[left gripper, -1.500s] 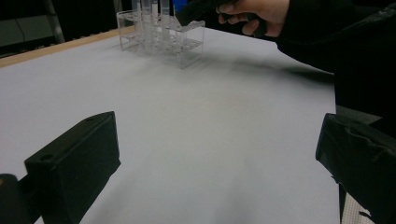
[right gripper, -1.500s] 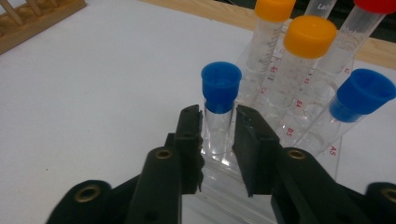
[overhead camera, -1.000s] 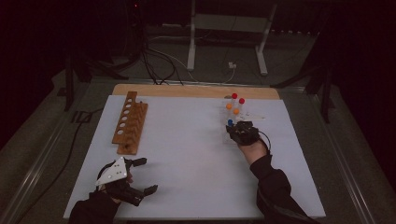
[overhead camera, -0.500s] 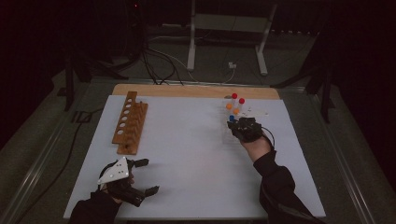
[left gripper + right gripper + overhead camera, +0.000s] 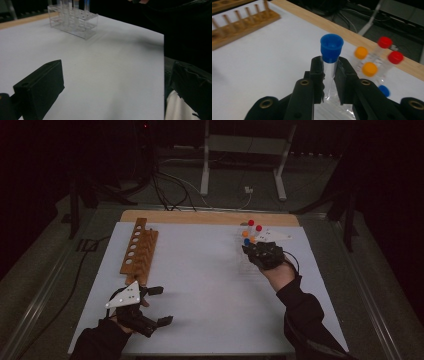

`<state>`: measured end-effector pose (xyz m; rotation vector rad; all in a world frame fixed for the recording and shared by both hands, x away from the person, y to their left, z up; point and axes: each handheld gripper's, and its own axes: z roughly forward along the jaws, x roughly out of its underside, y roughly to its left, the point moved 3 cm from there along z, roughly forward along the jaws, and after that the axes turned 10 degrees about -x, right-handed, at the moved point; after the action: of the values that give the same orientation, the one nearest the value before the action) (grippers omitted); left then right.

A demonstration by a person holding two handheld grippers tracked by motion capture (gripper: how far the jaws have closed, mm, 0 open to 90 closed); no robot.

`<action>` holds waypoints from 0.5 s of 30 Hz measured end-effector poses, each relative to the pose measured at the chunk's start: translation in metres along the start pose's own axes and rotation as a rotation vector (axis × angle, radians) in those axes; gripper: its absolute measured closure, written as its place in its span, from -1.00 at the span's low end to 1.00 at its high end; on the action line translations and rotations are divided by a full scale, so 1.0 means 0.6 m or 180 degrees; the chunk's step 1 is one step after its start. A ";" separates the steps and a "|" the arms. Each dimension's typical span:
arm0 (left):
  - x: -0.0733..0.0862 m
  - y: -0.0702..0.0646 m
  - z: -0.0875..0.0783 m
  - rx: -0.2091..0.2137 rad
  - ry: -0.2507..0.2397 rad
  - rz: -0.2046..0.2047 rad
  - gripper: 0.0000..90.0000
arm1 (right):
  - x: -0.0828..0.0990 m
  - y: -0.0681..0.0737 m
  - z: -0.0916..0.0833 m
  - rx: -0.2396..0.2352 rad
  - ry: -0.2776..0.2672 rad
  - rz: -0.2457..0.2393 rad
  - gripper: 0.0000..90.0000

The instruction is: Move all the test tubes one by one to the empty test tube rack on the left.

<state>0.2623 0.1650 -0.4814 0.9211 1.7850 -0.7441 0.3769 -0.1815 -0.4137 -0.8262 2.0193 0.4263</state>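
- Blue-capped tube (image 5: 331,53), clear-walled, is clamped upright between the jaws of the right gripper (image 5: 329,75), above the clear rack (image 5: 75,23) near the tabletop's far right corner.
- Five capped tubes are left there: two red, two orange (image 5: 369,69), one blue.
- Wooden rack (image 5: 139,251), by the far left edge, is seen with every hole empty; no transfer is done yet.
- Left gripper (image 5: 155,306) is held with jaws apart near the near left corner.
- White tabletop (image 5: 200,270) between the racks lies bare, judged ample room for crossing.
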 end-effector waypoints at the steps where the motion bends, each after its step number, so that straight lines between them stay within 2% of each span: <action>1: 0.000 0.000 0.000 0.0000 0.0000 0.0000 -0.99 | 0.000 0.005 0.000 -0.0036 0.0003 -0.0026 0.71; 4: -0.014 0.000 0.007 0.0065 0.0058 -0.0032 -0.99 | 0.003 0.022 0.002 -0.0150 0.0036 -0.0085 0.71; 7: -0.029 -0.001 0.016 0.0060 0.0099 -0.0053 -0.99 | 0.009 0.040 0.005 -0.0299 0.0058 -0.0136 0.71; 10: -0.041 -0.002 0.025 0.0097 0.0075 -0.0047 -0.99 | 0.020 0.059 0.009 -0.0470 0.0067 -0.0145 0.71; 11: -0.044 -0.002 0.028 0.0111 0.0066 -0.0039 -0.99 | 0.020 0.059 0.009 -0.0470 0.0067 -0.0145 0.71; 12: -0.047 -0.002 0.031 0.0123 0.0046 -0.0031 -0.99 | 0.029 0.071 0.012 -0.0557 0.0081 -0.0181 0.71; 13: -0.051 -0.003 0.035 0.0122 0.0037 -0.0008 -0.99 | 0.029 0.071 0.012 -0.0557 0.0081 -0.0181 0.71; 15: -0.057 -0.005 0.042 0.0155 0.0019 0.0005 -0.99 | 0.043 0.091 0.017 -0.0702 0.0112 -0.0180 0.71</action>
<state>0.2802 0.1342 -0.4580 0.9578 1.7781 -0.7876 0.3349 -0.1465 -0.4418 -1.0291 1.9995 0.6138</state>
